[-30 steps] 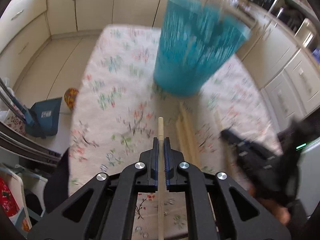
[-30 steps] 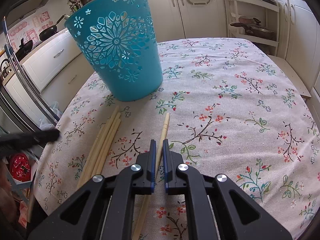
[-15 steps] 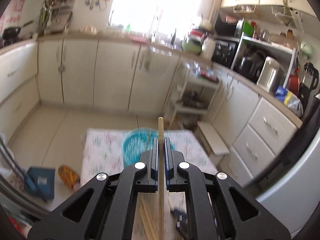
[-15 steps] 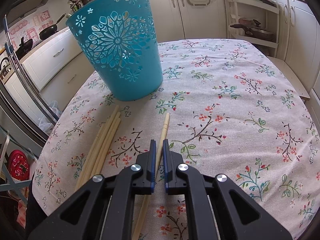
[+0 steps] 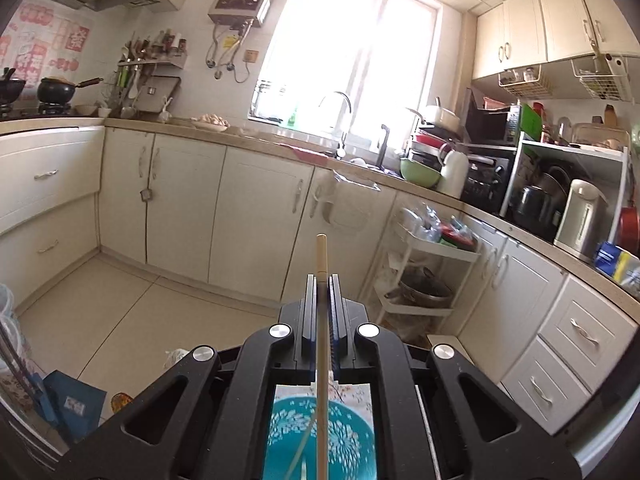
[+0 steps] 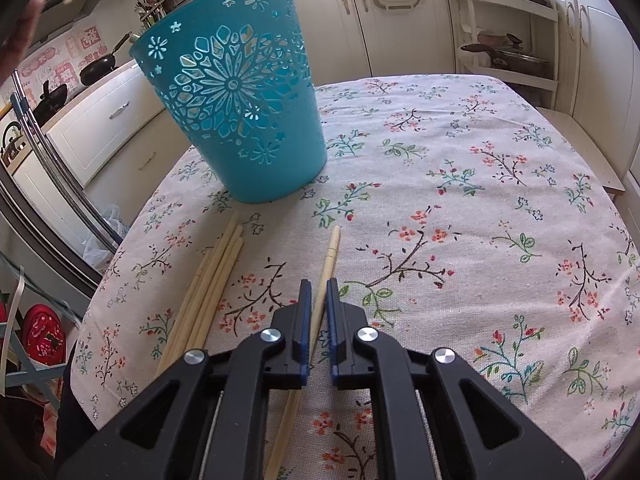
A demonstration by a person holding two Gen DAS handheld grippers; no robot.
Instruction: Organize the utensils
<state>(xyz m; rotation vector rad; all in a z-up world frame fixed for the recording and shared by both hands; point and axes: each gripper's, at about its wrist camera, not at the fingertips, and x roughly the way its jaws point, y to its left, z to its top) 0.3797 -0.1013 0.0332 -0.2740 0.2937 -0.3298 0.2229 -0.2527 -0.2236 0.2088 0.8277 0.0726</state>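
While my left gripper [image 5: 321, 280] clamps 1 stiff, light chopstick [image 5: 321, 258] mid-shaft above the teal basket [image 5: 320, 440], my right gripper [image 6: 318, 286] straddles another chopstick [image 6: 329, 258], jaws slightly apart.

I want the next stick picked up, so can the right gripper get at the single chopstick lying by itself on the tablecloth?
Probably yes. The right gripper has its jaws straddling the single chopstick, slightly apart. The bundle of chopsticks and blue basket sit clear of it.

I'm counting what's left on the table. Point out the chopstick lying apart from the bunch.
The lone chopstick running between the right hand-held gripper jaws; the others lie bundled together to its left.
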